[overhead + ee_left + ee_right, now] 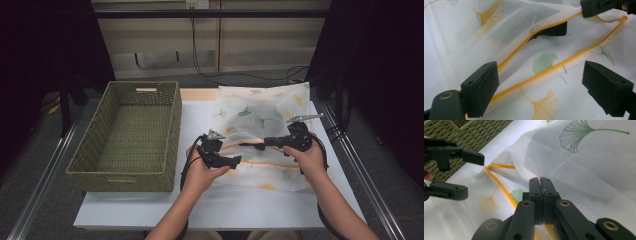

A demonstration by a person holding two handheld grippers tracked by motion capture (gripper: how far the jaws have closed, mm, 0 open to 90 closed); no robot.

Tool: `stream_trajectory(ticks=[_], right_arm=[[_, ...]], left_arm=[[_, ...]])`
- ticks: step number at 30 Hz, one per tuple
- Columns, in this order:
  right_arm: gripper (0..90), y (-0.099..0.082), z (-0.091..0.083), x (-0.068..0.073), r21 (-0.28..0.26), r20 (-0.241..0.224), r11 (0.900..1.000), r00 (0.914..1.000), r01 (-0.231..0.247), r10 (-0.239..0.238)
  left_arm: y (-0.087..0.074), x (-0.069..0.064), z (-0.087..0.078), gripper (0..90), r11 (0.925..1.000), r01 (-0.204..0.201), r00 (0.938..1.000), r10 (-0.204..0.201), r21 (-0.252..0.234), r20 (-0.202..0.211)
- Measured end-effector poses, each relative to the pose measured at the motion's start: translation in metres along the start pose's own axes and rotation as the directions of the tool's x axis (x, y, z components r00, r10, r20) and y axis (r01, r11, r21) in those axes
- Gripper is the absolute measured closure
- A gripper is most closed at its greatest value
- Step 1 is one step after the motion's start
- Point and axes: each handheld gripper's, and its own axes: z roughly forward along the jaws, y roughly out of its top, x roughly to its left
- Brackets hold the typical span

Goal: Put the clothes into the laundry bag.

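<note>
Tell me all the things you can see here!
Bag: one, white mesh with green and yellow leaves and an orange zip, on the table's right half.
Basket: one, green woven, empty, on the table's left.
Table: one, white.
Cables: several, black, by the back wall.
Left gripper: one, black, open, jaws either side of the zip.
Right gripper: one, black, shut on the bag.
Hands: two, holding the grippers.

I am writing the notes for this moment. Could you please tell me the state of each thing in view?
Mesh laundry bag: zipper open, upper edge lifted, the rest lying on the table.
Right tongs: shut on the bag's upper edge.
Left tongs: open, over the bag's yellow zipper.
Woven basket: upright, empty.
</note>
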Motion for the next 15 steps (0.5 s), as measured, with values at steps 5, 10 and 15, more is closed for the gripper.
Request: stream_trajectory(ticks=[5,10,15], right_arm=[[89.2,-0.007,0.002,-0.004,0.002,-0.003,1.0000,1.0000,-0.009,0.009],[89.1,-0.013,0.004,-0.004,0.020,-0.001,0.9998,1.0000,-0.006,0.006],[89.0,-0.018,0.005,-0.003,0.024,-0.005,0.9997,1.0000,-0.001,0.001]], left_arm=[[-0.002,0.002,0.001,13.9,0.9998,0.021,0.9998,-0.021,-0.006,-0.006],[-0.002,0.004,0.001,14.0,1.0000,0.009,0.9999,-0.009,0.002,-0.010],[-0.002,0.004,0.001,14.0,1.0000,0.007,0.9999,-0.007,0.005,-0.010]])
